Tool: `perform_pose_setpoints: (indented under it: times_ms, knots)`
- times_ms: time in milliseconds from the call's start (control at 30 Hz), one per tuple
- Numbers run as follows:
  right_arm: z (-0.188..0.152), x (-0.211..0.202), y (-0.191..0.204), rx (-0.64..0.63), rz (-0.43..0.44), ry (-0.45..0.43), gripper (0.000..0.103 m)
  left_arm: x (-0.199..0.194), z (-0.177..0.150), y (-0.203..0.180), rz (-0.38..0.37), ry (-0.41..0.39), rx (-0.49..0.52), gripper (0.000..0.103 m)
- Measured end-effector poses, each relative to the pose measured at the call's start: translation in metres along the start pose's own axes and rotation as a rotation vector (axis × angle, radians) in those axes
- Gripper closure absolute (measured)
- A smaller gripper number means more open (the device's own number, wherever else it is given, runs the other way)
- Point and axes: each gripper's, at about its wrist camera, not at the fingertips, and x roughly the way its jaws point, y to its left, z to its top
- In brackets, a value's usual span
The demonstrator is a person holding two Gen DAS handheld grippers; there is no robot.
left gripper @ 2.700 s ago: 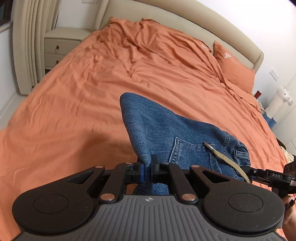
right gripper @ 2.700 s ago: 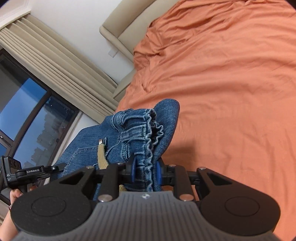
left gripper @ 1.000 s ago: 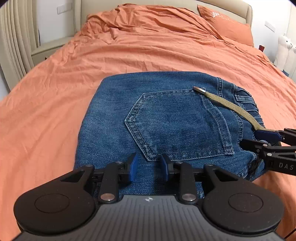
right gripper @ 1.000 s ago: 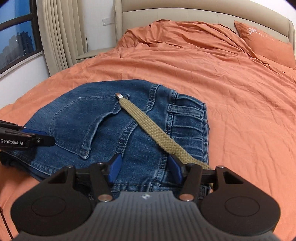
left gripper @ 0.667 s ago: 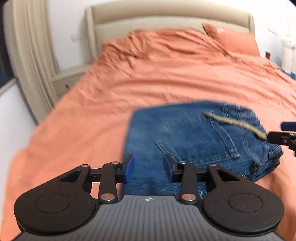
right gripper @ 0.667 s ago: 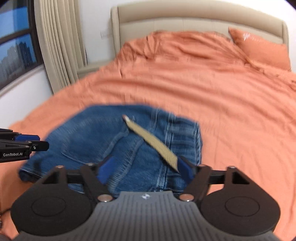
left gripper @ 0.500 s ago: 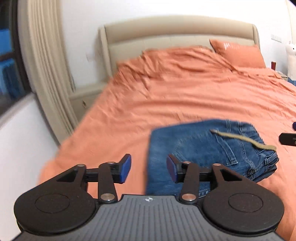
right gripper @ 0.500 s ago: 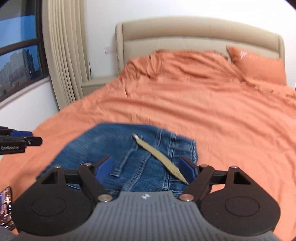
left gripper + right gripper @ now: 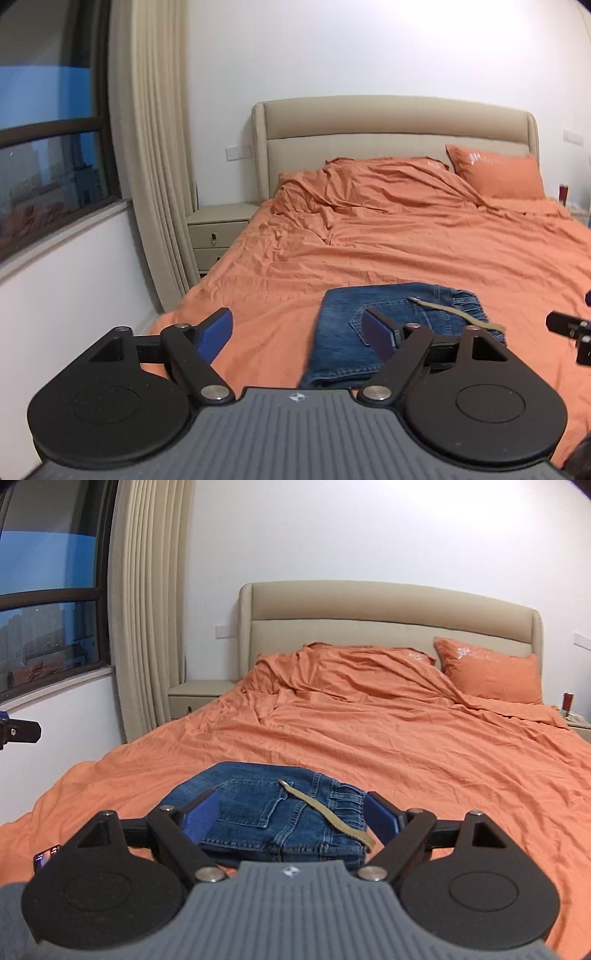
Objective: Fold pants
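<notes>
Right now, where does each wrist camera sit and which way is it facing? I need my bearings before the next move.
Left wrist: behind the open left gripper, above the foot of the bed, facing the headboard; the right gripper's tip shows at right.
Right wrist: behind the open right gripper, facing the same way; a grey sleeve shows low left.
Shared: folded jeans with a tan strap, headboard, orange pillow, curtain.

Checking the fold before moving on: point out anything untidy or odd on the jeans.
The tan belt lies loose, slanting across the folded jeans, its end hanging over the near edge. Otherwise the stack sits flat on the bed.
</notes>
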Motion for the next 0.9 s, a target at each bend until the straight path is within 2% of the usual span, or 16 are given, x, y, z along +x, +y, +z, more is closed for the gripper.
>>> perform_pose_setpoints:
  times_ms: [133,200,333,467,633,900]
  knots:
    - [-0.015,-0.015,0.007,-0.03,-0.074,-0.044,0.021,0.005,-0.02,-0.016,0.005,0.035,-0.028,0.006]
    - [-0.02,-0.011,0.009,-0.05,-0.077,-0.019,0.021,0.013,-0.029,-0.029,-0.002,0.074,-0.024,0.006]
    - [-0.032,0.001,0.007,-0.007,-0.063,0.051,0.021,0.022,-0.043,-0.049,-0.039,0.126,-0.008,0.006]
    - [-0.045,0.016,0.005,0.017,-0.05,0.119,0.021,0.035,-0.05,-0.061,-0.011,0.175,0.036,0.006]
    - [-0.058,0.034,0.004,0.038,-0.043,0.189,0.021,0.05,-0.057,-0.062,-0.016,0.241,0.042,0.007]
    - [-0.067,0.048,0.005,0.04,-0.036,0.241,0.021,0.057,-0.06,-0.068,-0.016,0.277,0.08,0.011]
